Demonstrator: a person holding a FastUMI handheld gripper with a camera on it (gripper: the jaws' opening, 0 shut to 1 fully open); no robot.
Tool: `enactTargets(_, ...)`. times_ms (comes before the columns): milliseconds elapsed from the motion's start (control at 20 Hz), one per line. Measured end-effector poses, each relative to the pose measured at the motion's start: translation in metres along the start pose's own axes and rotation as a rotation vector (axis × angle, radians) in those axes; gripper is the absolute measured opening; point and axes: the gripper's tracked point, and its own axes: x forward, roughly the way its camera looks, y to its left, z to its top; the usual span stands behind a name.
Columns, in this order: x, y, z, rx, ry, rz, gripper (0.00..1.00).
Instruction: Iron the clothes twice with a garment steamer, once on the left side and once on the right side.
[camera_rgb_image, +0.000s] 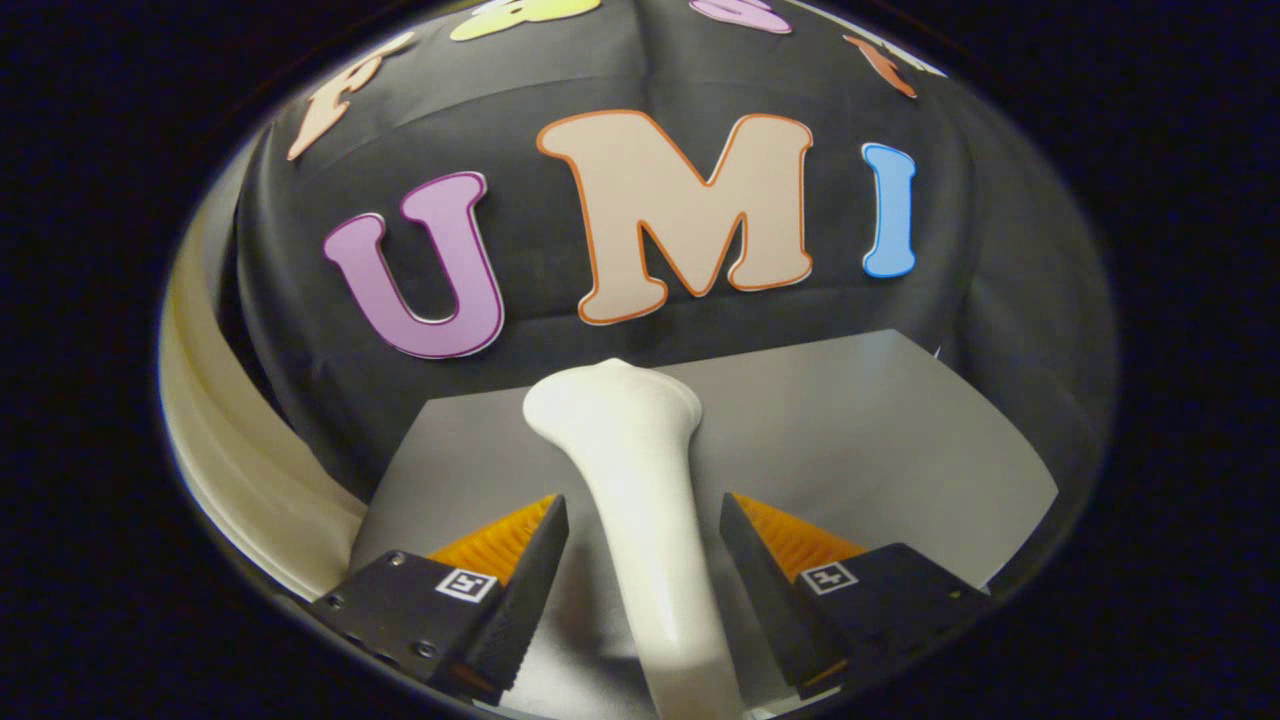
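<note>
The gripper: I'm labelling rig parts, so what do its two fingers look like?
The gripper has two wedge-shaped fingers with ribbed inner faces. Each sits on a blocky mount carrying a small square black-and-white tag; the left mount shows screw heads. No cables or sleeves visible.

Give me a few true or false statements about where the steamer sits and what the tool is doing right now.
1. The white steamer lies between the tool's fingers. True.
2. Both fingers press on the steamer's handle. False: a gap shows on each side, so the tool is open.
3. The steamer's wider head points away, beyond the fingers. True.
4. The steamer rests on a red towel. False: beneath it is a plain grey surface.
5. A pale curved band runs beside the grey surface. True.
</note>
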Motion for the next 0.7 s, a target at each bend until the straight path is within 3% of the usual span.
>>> enactTargets(100, 0.001, -0.002, 0.000, 0.014, 0.008, -0.011, 0.78)
enactTargets(350, -0.007, 0.007, 0.003, -0.064, -0.018, 0.024, 0.54)
enactTargets(550, -0.031, -0.011, 0.018, -0.134, -0.149, -0.035, 0.39)
enactTargets(700, -0.041, -0.007, 0.019, -0.082, -0.190, 0.039, 0.36)
